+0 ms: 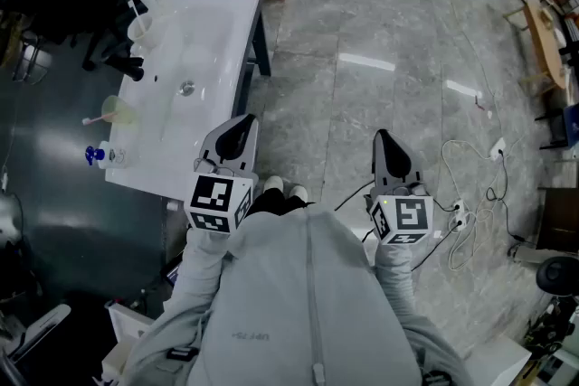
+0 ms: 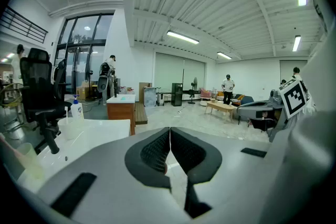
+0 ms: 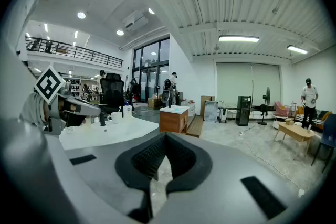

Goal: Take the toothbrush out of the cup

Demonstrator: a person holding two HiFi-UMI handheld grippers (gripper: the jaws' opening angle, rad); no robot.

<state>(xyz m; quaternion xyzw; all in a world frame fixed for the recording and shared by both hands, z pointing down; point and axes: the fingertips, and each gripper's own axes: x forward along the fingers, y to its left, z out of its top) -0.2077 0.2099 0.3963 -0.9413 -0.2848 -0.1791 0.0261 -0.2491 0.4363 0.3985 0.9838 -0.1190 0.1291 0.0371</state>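
The left gripper [image 2: 169,131] has its dark ribbed pads [image 2: 155,152] pressed together with nothing between them, and the right gripper [image 3: 164,136] is likewise closed and empty. In the head view the left one hangs by the near corner of the white rectangular washbasin [image 1: 217,23], while the right one is over the grey marble floor [image 1: 362,14]. Well apart from both, the pink-tipped toothbrush [image 1: 90,119] leans in the pale green translucent cup [image 1: 119,110] on the basin's left rim, near a blue-capped pump bottle [image 1: 99,155].
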